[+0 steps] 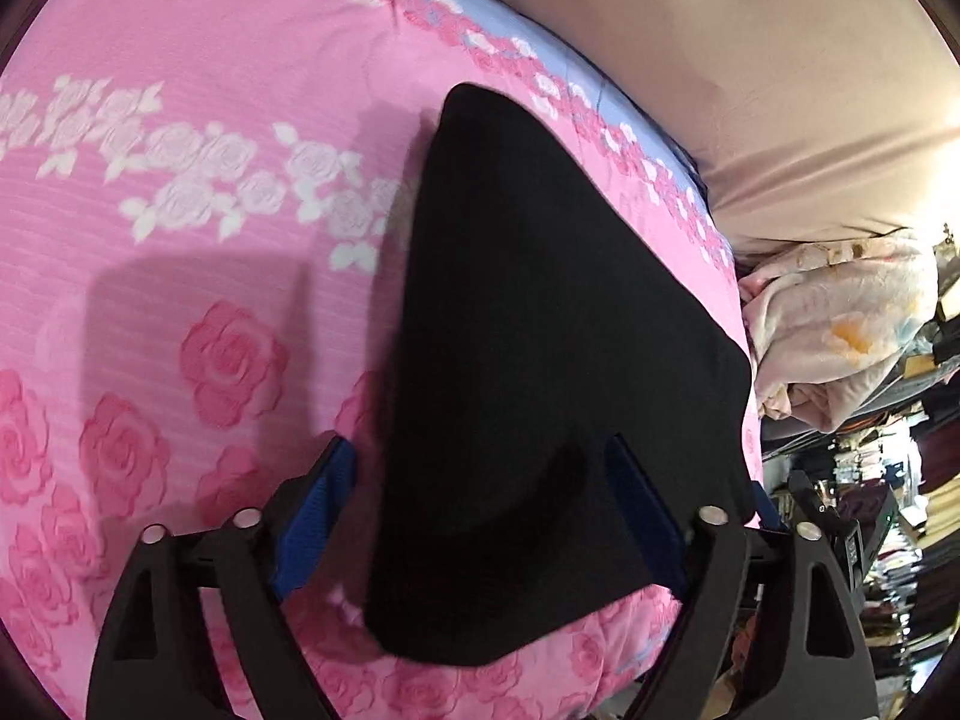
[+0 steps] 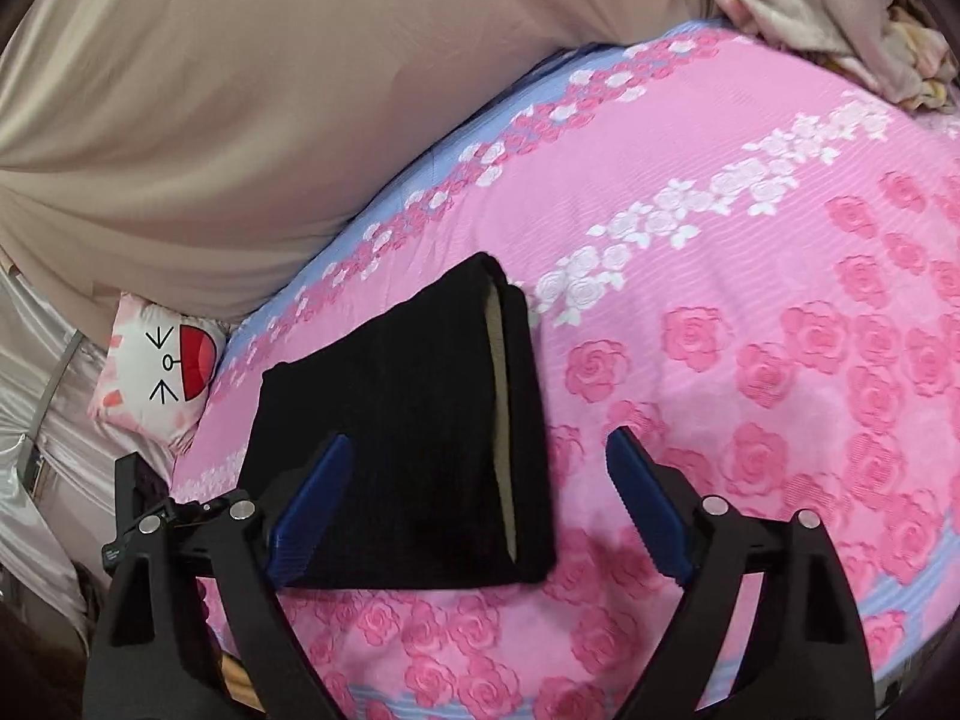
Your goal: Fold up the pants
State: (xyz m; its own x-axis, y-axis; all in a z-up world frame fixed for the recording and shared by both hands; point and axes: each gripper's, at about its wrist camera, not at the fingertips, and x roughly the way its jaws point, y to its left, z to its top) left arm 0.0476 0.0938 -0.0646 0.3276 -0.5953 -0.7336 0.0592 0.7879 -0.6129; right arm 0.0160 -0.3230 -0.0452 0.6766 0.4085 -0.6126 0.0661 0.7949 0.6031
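Note:
Black pants [image 1: 540, 330] lie folded into a compact stack on a pink rose-print bedsheet [image 1: 180, 240]. In the left wrist view my left gripper [image 1: 477, 444] is open wide, and the near end of the stack sits between its blue pads [image 1: 324, 510] without being pressed. In the right wrist view the same pants [image 2: 408, 420] show a tan inner edge along the fold. My right gripper [image 2: 480, 437] is open too. Its left finger hangs over the stack and its right finger over bare sheet [image 2: 750, 300].
A beige draped fabric [image 2: 210, 120] runs along the far side of the bed. A cartoon-face pillow [image 2: 162, 372] lies by the bed edge to the left. A pale crumpled blanket [image 1: 840, 330] is heaped past the sheet, with cluttered shelves [image 1: 888, 540] below it.

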